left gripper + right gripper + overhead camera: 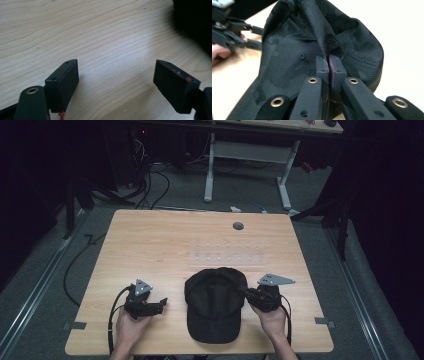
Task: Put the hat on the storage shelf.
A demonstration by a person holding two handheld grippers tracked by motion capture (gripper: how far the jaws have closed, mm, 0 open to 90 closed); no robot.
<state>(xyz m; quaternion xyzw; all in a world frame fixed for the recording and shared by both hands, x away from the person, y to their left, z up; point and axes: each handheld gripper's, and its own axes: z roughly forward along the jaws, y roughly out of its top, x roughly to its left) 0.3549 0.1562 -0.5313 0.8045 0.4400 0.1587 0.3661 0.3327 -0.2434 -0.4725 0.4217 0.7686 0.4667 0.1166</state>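
A black mesh baseball cap (212, 302) lies near the front edge of the wooden table, its brim toward the person. My right gripper (246, 291) reaches into the cap's right side; in the right gripper view its jaws are pressed together on a pinched fold of the cap's fabric (322, 40), pulling the crown up into a ridge. My left gripper (161, 304) rests low over the table left of the cap, jaws spread wide with only bare wood between them; the cap's dark edge (192, 22) sits at the upper right of that view.
The light wooden table (150, 245) has a round cable hole (238, 226) near its far edge. A faint clear sheet (227, 256) lies beyond the cap. Cables and a white desk frame (247, 155) stand on the floor behind.
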